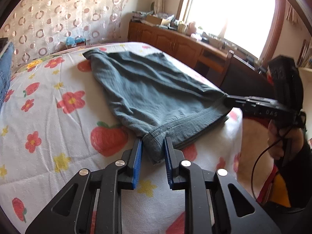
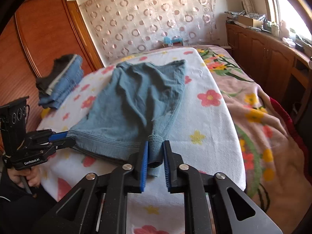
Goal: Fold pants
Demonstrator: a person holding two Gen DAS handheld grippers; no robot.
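Grey-blue pants [image 1: 148, 81] lie folded lengthwise on a white flowered blanket [image 1: 48, 117], waistband towards me. My left gripper [image 1: 153, 142] is shut on the near left corner of the waistband, and cloth fills the gap between its blue pads. In the right wrist view, the same pants [image 2: 132, 97] stretch away, and my right gripper [image 2: 156, 144] is shut on the right waistband corner. Each gripper also shows in the other's view: the right gripper [image 1: 227, 97] pinches its corner from the side, and the left gripper [image 2: 69, 137] does the same.
A stack of folded jeans [image 2: 62, 81] lies at the blanket's far left, by a wooden wardrobe [image 2: 44, 35]. A pink flowered bedspread [image 2: 263, 117] covers the bed on the right. Wooden cabinets [image 1: 175, 42] with clutter stand under the window. A hand [image 2: 29, 177] holds the left gripper's handle.
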